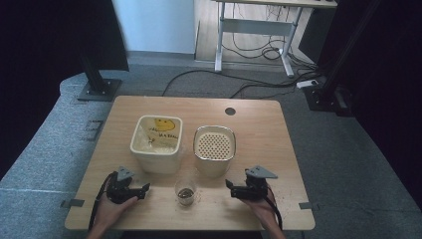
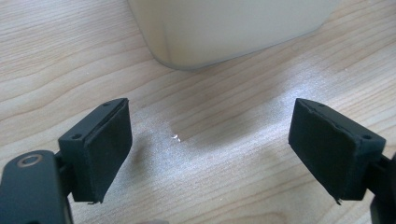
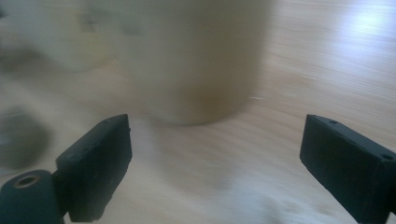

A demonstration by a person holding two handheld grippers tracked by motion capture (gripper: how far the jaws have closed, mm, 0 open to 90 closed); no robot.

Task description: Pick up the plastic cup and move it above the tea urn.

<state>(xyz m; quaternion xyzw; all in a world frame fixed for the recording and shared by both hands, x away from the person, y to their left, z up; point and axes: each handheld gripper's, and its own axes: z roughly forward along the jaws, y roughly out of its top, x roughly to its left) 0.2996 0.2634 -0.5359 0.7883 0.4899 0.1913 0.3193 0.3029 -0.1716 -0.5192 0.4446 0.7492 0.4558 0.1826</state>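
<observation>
- The small glass cup (image 1: pixel 185 191) stands on the wooden table (image 1: pixel 278 149) between the two grippers, near the front edge; something dark lies at its bottom, and I cannot tell what it is.
- The left gripper (image 1: pixel 142 189) is held in the person's left hand (image 1: pixel 110 206), just left of the cup, with its fingers pointing toward the cup but apart from it.
- In the left gripper view the two black pads (image 2: pixel 109 149) stand wide apart, with nothing between them except bare wood and a tiny pale crumb (image 2: pixel 176 137).
- The right gripper (image 1: pixel 229 187) is held in the right hand (image 1: pixel 261 206), on the other side of the cup, its fingers also pointing inward and not touching it.
- In the right gripper view the fingers (image 3: pixel 95 165) are spread wide as well and hold nothing; this picture is blurred.
- Just beyond the left fingers stands the cream square tub (image 1: pixel 156 143), open on top, with a yellow smiley print inside; its rounded corner (image 2: pixel 187 51) is close ahead of the pads.
- Beyond the right fingers stands the beige container (image 1: pixel 214 149) with a perforated top; its wall (image 3: pixel 205 70) rises straight ahead of that gripper.
- The tub and the container stand side by side, close together but not touching, behind the cup.
- Farther away, near the back edge of the table, is a dark round hole (image 1: pixel 230 111).
</observation>
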